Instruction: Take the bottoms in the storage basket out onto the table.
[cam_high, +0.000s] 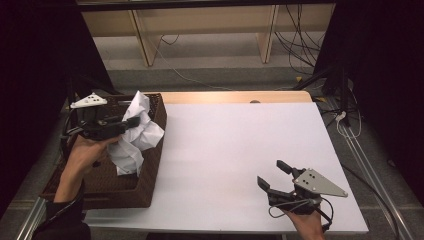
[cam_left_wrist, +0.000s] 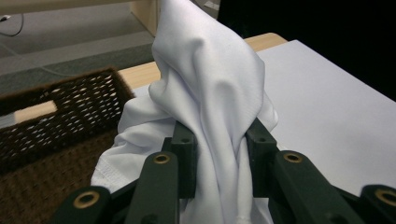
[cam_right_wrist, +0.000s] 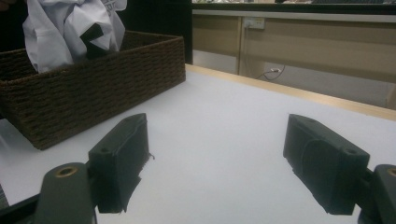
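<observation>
Right now your left gripper (cam_high: 131, 123) is clamped on a crumpled white cloth (cam_high: 136, 134), holding it above the dark brown woven wicker basket (cam_high: 150, 165) at the table's left edge. Your right gripper (cam_high: 272, 175) rests low over the white tabletop (cam_high: 225, 145), near right, jaws spread wide with nothing between them.

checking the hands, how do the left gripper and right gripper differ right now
The left gripper is shut on the white cloth, while the right gripper stands open with nothing between its jaws. The left gripper is raised over the wicker basket; the right gripper sits low over the white table. Both are black, two-jawed and hand-held.
</observation>
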